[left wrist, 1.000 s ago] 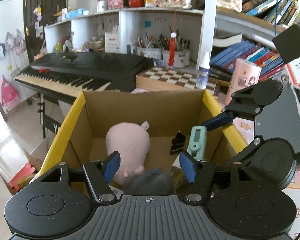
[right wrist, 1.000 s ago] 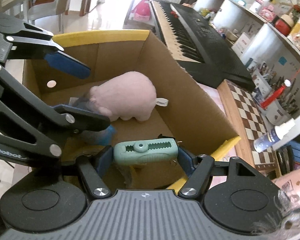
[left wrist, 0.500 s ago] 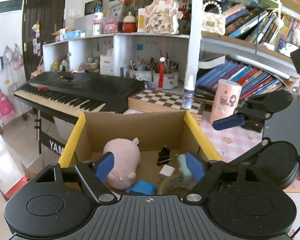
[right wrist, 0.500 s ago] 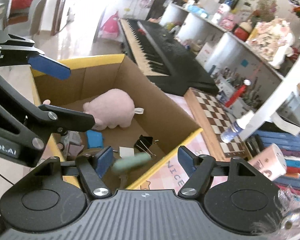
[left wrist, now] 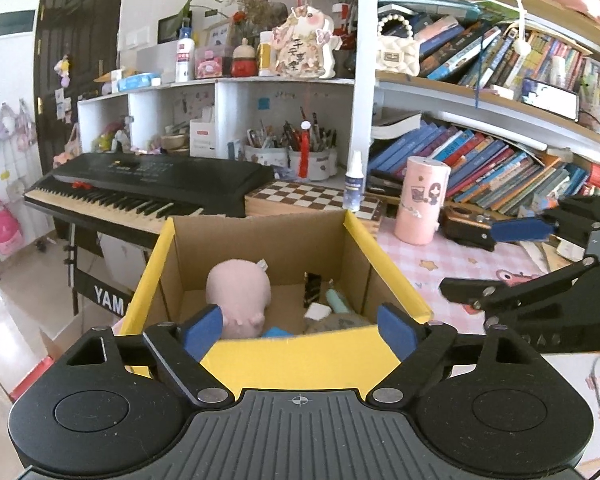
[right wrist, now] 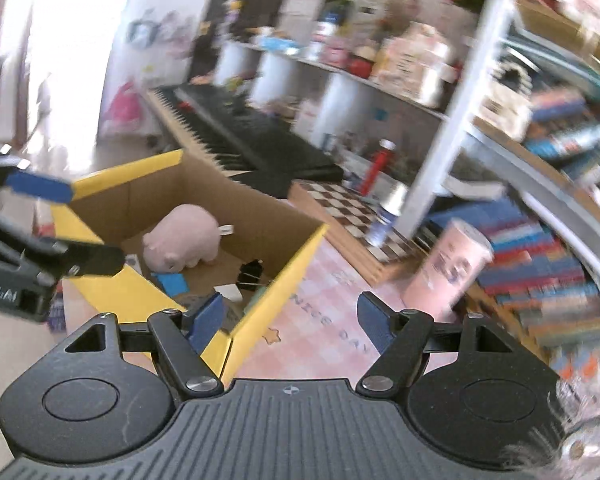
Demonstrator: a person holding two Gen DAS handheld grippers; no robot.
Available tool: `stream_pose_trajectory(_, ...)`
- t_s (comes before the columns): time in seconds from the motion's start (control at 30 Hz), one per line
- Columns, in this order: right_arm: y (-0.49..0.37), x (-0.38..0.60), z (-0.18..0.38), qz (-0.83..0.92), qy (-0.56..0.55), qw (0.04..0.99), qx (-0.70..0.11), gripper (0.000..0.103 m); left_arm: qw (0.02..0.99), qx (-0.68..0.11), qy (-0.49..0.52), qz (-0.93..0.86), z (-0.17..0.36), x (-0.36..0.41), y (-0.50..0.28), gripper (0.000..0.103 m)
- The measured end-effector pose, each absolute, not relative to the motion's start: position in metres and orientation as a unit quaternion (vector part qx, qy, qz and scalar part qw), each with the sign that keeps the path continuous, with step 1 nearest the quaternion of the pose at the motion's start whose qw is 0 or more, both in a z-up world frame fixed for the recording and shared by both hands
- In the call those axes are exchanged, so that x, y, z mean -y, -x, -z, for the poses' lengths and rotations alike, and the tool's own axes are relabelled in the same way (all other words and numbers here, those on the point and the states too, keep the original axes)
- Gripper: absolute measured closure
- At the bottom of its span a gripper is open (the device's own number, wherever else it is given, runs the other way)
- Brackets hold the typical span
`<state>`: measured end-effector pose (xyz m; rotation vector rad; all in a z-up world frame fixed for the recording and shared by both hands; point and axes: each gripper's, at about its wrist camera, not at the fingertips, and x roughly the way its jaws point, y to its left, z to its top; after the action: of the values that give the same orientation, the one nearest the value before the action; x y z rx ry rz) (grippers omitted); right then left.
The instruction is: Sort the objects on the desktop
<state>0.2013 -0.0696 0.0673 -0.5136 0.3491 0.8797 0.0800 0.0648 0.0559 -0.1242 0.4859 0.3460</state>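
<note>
The right claw (right wrist: 288,318) is hanging wide open and empty over the pink counter (right wrist: 332,320), just right of the cardboard box (right wrist: 288,264). The left claw (left wrist: 298,326), equally open and empty, is facing the box, where the pink plush pig (left wrist: 238,292) is lying. The pink canister (right wrist: 448,268) is standing ahead and right, nearer the right claw.

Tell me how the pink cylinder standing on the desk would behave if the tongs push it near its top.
The pink cylinder stands upright, tall against its narrow base, so a high push would probably tip it. Being round, it may then roll across the pink mat. It looks like cardboard, likely light.
</note>
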Motion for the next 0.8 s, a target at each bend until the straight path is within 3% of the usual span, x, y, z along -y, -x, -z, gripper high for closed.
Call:
stream_pose_trajectory(0.53, -0.133, 0.141, -0.051, -0.306, 0.148, 0.916, -0.214, 0.031, 0.958, -0.249, 0.051, -0.136, -0.050, -0.035, -0.031, 0.014)
stream_pose_trajectory(0.8, -0.097, 0.175, -0.032, -0.233, 0.091, 0.936, -0.247, 0.030, 0.959, -0.254, 0.035, -0.120, -0.042, -0.014, -0.017, 0.008)
